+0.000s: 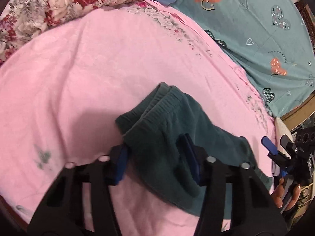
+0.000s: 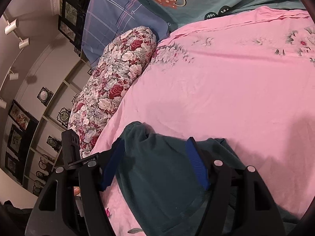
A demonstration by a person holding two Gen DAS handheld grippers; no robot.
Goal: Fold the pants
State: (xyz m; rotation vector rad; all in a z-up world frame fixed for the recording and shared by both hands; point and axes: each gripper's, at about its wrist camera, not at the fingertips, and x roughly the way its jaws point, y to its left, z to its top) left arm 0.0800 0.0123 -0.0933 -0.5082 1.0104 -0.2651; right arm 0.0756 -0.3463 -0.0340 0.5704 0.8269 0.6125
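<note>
Dark green pants [image 1: 167, 129] lie bunched on the pink bedsheet [image 1: 88, 68], the elastic waistband toward the far side. My left gripper [image 1: 155, 151] is open, its blue pads [image 1: 189, 157] straddling the near part of the pants. The right gripper [image 1: 271, 147] shows at the right edge, held by a hand. In the right wrist view my right gripper [image 2: 155, 157] is open, its blue pads [image 2: 196, 165] either side of the pants [image 2: 157, 177] that run under it on the pink sheet [image 2: 226, 88].
A rolled floral quilt [image 1: 59, 4] lies along the far left; it also shows in the right wrist view [image 2: 114, 86]. A teal heart-print cover [image 1: 256, 29] lies at the right. A blue pillow [image 2: 118, 17] and shelves with framed pictures [image 2: 19, 118] show in the right wrist view.
</note>
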